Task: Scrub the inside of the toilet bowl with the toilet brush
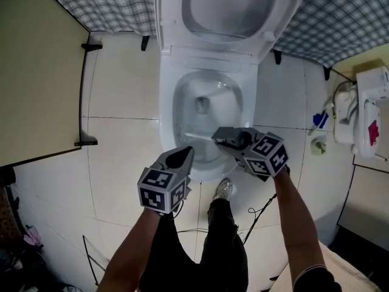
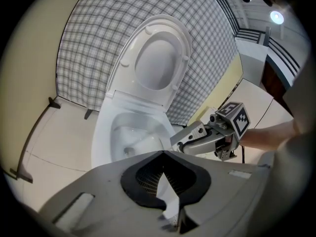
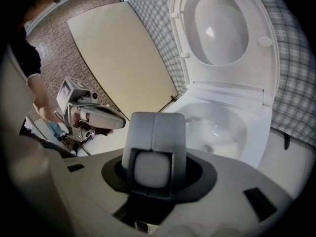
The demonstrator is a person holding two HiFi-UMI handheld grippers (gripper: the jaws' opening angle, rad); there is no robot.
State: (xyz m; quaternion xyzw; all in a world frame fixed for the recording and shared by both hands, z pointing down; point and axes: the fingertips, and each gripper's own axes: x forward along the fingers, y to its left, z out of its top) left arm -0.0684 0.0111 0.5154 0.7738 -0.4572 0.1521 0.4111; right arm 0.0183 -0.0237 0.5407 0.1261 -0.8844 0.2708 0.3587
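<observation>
My right gripper (image 1: 219, 137) gripped the brush (image 1: 196, 134), its handle stretched across the bowl's (image 1: 167, 111) front half. My left gripper (image 1: 182, 155) hung clenched and empty by the bowl's front rim.

The toilet bowl (image 1: 168, 102) stood at upper centre of the head view on the floor (image 1: 121, 151), with its lid (image 1: 228, 5) raised behind it against the wall (image 1: 103, 2) along the top edge. A partition (image 1: 36, 72) filled the upper left. The left claw (image 1: 184, 155) hung at the bowl's near rim. The right claw (image 1: 220, 136) reached over the bowl from the right, and the toilet brush (image 1: 194, 134) ran left from it across the bowl's inside. A shoe (image 1: 223, 190) sat just below the bowl.
</observation>
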